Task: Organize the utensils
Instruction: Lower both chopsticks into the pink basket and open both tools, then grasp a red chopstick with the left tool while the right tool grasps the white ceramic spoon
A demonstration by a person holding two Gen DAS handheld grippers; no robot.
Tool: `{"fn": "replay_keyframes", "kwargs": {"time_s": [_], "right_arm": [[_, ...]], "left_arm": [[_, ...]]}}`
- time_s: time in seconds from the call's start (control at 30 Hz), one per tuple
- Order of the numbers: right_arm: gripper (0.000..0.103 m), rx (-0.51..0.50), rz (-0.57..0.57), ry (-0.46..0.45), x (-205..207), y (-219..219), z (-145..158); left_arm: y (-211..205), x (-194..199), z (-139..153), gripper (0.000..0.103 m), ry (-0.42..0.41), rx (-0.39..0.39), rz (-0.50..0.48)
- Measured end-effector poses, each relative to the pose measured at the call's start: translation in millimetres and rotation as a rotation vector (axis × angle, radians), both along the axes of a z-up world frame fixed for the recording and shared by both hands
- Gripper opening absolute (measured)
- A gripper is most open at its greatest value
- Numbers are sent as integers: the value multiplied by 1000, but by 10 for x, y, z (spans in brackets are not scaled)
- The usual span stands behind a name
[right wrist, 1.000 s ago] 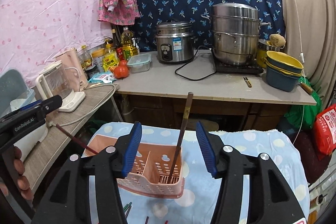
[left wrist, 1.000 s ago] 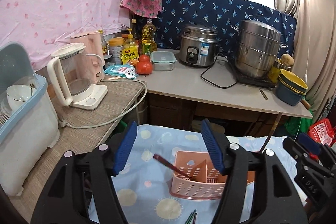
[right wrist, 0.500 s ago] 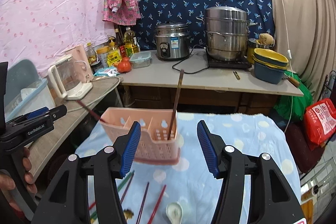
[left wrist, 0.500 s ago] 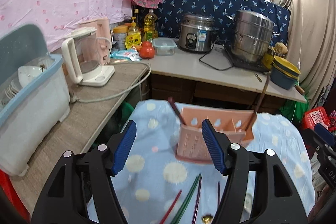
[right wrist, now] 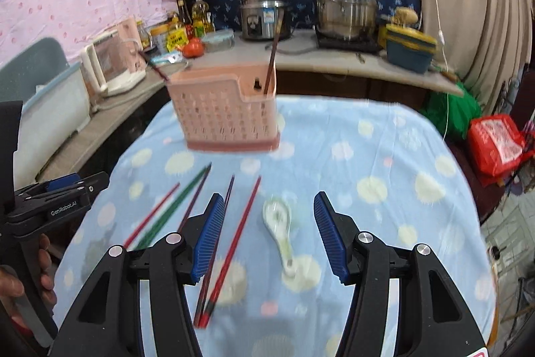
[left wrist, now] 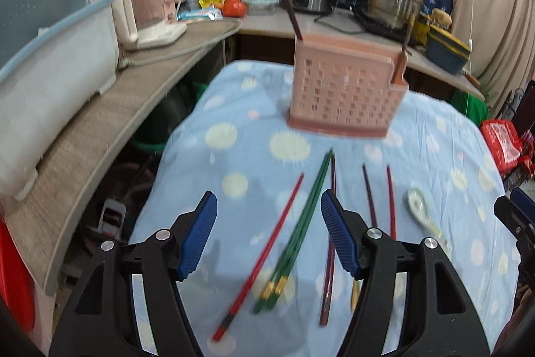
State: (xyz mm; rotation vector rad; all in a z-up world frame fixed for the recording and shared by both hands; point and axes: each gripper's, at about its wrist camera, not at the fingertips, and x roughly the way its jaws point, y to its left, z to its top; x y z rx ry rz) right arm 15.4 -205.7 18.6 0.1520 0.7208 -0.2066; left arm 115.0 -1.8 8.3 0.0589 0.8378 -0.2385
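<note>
Ceramic, the spoon (right wrist: 280,225) lies on the tablecloth (right wrist: 384,163) beside slick, thin chopsticks (left wrist: 294,233); it looks brittle, best pinched mid-handle. Both the left gripper (left wrist: 267,235) and right gripper (right wrist: 265,235) gape empty.

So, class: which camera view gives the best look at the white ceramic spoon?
The right wrist view: the white ceramic spoon lies whole and unobstructed on the cloth between the open right tongs. In the left wrist view it sits off to the right, smaller, handle blurred.
</note>
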Motion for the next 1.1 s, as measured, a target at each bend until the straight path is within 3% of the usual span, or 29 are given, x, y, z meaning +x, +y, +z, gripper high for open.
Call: {"fn": "replay_keyframes", "kwargs": {"time_s": [0.23,0.47,0.7,1.1], "right_arm": [[55,41,-1,113,-292,149,-521],[54,53,24,166,-355,422,-893],[54,58,47,184,-347,544,-965],[54,71,31,189,-353,486,-989]], "left_arm": [[118,-328,-453,61,82,24,-5],[138,-514,-691,61,114,41,-8],[194,-578,-834,58,114,50,-17],[505,-503,-815,58,105,33,34]]}}
